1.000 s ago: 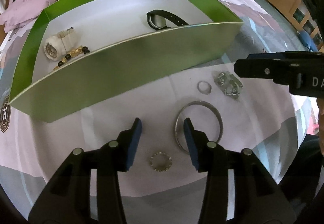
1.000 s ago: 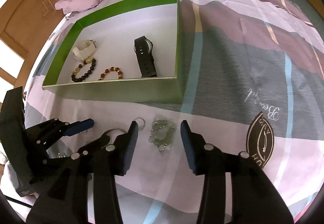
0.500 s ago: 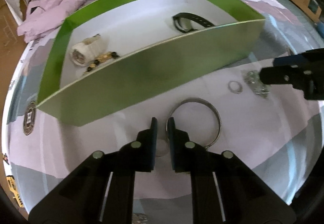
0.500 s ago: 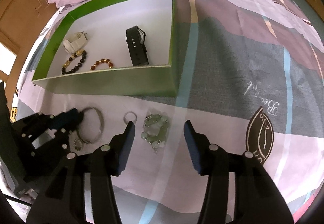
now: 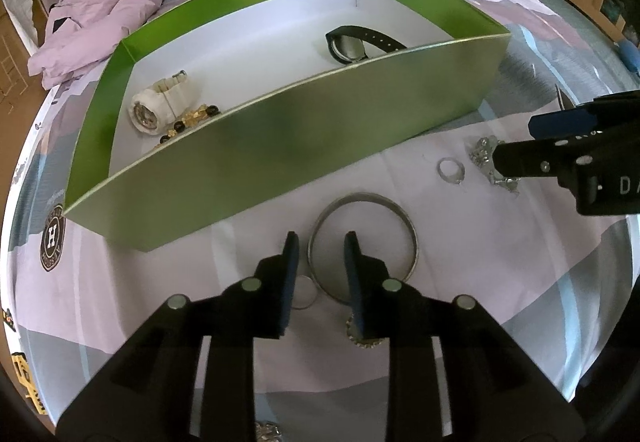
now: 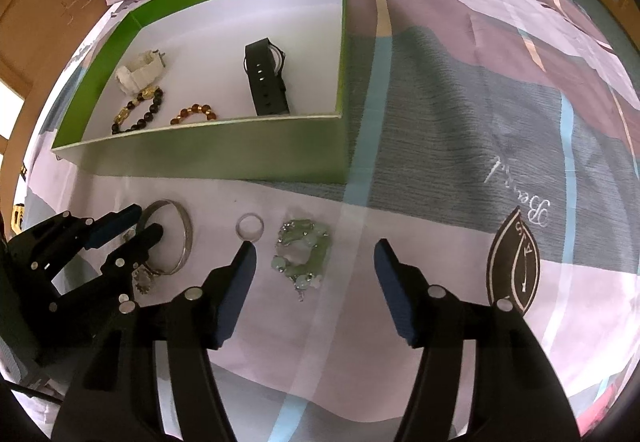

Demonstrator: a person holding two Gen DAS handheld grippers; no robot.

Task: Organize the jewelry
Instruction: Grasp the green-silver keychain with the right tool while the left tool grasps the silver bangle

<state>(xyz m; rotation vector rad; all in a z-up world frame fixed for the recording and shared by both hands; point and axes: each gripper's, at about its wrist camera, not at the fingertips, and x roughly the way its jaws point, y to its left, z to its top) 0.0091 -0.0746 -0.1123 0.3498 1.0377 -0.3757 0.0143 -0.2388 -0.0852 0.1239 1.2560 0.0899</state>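
Left tongs (image 5: 319,248): parted to a moderate gap, holding nothing, tips straddling the near-left arc of the bangle (image 5: 404,230), one finger outside the rim, one inside. Bangle lies flat on the bedspread (image 6: 460,146), just in front of the green box (image 5: 280,162). A grip looks to need only a closing squeeze; the band runs across the gap, so the pads should meet it on its inner and outer faces.

Right tongs (image 6: 314,258): wide apart, empty, low over the green bead bracelet (image 6: 302,256), which sits between the fingers, slightly toward the left one. Small ring (image 6: 249,226) lies just beyond the left fingertip, a spiky ring (image 6: 143,282) beside the bangle.

Box already holds two watches and bead bracelets. Box lies ahead of both tongs; left is nearer the bangle, right nearer the beads.
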